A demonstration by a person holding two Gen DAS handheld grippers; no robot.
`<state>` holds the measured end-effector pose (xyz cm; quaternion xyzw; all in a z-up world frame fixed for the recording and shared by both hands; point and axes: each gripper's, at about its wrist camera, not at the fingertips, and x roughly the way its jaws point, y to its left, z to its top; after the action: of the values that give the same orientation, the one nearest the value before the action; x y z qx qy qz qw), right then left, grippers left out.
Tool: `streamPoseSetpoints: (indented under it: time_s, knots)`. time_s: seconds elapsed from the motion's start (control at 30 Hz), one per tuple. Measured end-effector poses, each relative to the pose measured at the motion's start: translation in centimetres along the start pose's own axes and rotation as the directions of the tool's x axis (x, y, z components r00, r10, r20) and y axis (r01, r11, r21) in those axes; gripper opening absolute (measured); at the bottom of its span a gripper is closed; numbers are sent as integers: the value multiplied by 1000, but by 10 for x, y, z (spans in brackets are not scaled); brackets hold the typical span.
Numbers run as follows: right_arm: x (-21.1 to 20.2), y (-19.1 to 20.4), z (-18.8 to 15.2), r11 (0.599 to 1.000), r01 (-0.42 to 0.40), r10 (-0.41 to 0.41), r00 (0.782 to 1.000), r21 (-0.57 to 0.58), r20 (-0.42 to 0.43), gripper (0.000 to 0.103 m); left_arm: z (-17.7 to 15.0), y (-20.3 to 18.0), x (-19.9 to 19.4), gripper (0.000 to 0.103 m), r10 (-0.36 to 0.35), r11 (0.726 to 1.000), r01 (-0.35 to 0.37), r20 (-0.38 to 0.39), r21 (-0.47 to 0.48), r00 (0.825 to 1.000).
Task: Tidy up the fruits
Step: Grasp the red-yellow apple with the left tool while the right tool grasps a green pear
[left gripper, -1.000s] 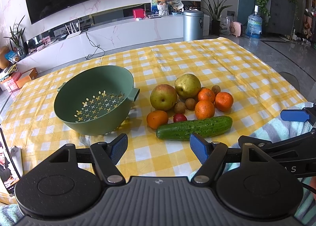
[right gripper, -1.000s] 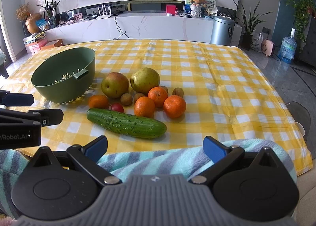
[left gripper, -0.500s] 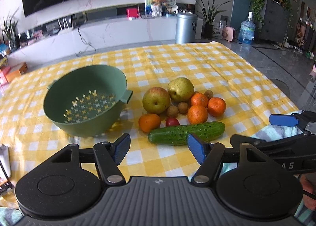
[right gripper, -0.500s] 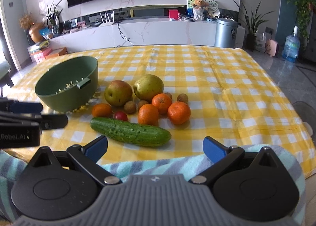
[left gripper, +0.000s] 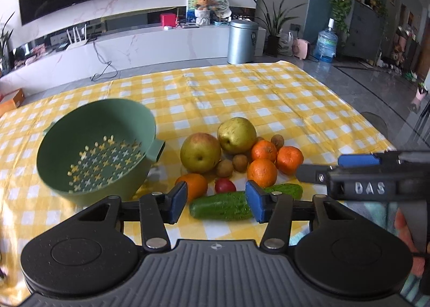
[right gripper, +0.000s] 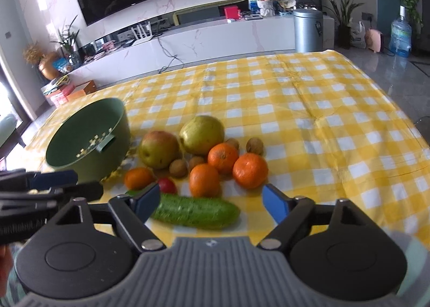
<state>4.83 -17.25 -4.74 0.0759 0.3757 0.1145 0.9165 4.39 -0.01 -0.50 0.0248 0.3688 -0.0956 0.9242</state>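
Green and empty, the colander [left gripper: 94, 151] sits at about nine o'clock of the fruit pile on the bench [left gripper: 268, 97], so by my reading the sorting has not begun. Every piece lies on the checked cloth: apple [left gripper: 200, 152], pear [left gripper: 236, 135], four oranges with the nearest to the colander [left gripper: 193, 186], a small red fruit [left gripper: 225, 185], several little brown fruits, and the cucumber [left gripper: 223, 205] at six o'clock of the heap. The left claw [left gripper: 216, 206] and right claw [right gripper: 211, 203] hover near the cucumber, their jaws closing with nothing pinched yet. All the fruit remains to be moved.
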Motion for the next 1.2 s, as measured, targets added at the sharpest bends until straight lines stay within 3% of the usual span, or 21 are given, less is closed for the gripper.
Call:
streamPoseSetpoints:
  time_s: [0.23, 0.33, 0.53, 0.73, 0.93, 1.1, 1.2]
  knots:
    - [24, -4, 26, 1000, 6, -6, 1000, 21, -1, 77, 12, -5, 22, 61, 25, 998, -27, 20, 62, 999]
    - [37, -2, 38, 1000, -11, 11, 1000, 28, 3, 77, 19, -2, 33, 68, 23, 997, -25, 25, 77, 999]
    - [70, 3, 61, 997, -67, 70, 997, 48, -42, 77, 26, -9, 51, 73, 22, 975, -32, 47, 218, 999]
    - [105, 7, 83, 985, -118, 129, 988, 122, -88, 77, 35, -6, 70, 73, -18, 958, 15, 6, 288, 1000]
    - [129, -1, 81, 974, -153, 170, 981, 165, -95, 72, 44, -1, 86, 73, -44, 954, 56, -47, 296, 998]
    - [138, -7, 82, 981, -137, 148, 986, 138, -77, 72, 55, 3, 106, 73, -32, 957, 69, -136, 282, 990]
    - [148, -14, 82, 966, -180, 200, 975, 186, -93, 73, 60, 6, 115, 73, -46, 958, 99, -195, 269, 980]
